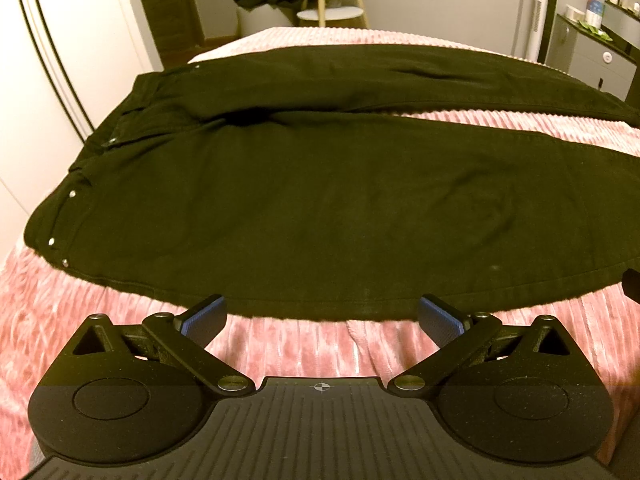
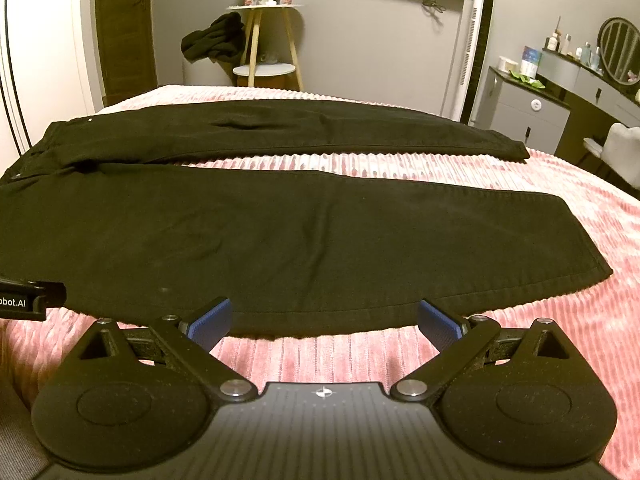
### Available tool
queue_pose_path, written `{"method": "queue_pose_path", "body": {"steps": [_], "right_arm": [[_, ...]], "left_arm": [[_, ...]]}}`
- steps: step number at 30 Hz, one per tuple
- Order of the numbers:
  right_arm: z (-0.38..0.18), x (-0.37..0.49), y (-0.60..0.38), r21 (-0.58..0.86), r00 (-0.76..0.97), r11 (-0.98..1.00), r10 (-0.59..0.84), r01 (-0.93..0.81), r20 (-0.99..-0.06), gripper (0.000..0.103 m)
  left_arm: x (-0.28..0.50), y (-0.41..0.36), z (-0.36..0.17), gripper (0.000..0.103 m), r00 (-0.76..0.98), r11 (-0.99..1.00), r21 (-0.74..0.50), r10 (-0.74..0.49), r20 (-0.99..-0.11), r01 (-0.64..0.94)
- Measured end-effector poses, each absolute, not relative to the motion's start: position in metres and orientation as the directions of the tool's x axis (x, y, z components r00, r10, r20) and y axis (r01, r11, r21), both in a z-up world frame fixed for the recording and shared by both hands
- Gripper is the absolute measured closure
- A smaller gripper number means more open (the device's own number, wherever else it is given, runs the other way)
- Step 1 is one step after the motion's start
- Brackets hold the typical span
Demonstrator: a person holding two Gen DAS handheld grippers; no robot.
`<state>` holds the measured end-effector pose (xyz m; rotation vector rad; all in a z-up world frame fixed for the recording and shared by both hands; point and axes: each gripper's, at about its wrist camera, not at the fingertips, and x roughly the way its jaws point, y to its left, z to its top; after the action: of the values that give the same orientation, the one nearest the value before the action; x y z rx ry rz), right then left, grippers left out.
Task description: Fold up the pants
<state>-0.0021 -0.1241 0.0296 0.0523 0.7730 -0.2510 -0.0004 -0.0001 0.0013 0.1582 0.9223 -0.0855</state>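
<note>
Both my left gripper (image 1: pixel 322 316) and right gripper (image 2: pixel 323 316) are spread wide, grasping nothing, near the black jeans (image 2: pixel 256 232) lying flat on the pink bedspread (image 2: pixel 520 320). I may pinch the bedspread together with the hem.

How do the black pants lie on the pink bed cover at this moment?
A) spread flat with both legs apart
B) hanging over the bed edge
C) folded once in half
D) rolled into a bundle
A: the black pants lie flat on the pink bed cover, which shows as a strip between the two legs.
</note>
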Motion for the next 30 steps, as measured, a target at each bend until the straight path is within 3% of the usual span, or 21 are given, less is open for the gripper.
{"method": "queue_pose_path", "body": {"steps": [30], "right_arm": [[0.0292, -0.0007, -0.1238, -0.035, 0.690, 0.968, -0.202, 0.249, -0.695, 0.004]], "left_arm": [[0.0001, 0.0018, -0.0068, 0.000, 0.598, 0.986, 0.091, -0.010, -0.802, 0.139]]}}
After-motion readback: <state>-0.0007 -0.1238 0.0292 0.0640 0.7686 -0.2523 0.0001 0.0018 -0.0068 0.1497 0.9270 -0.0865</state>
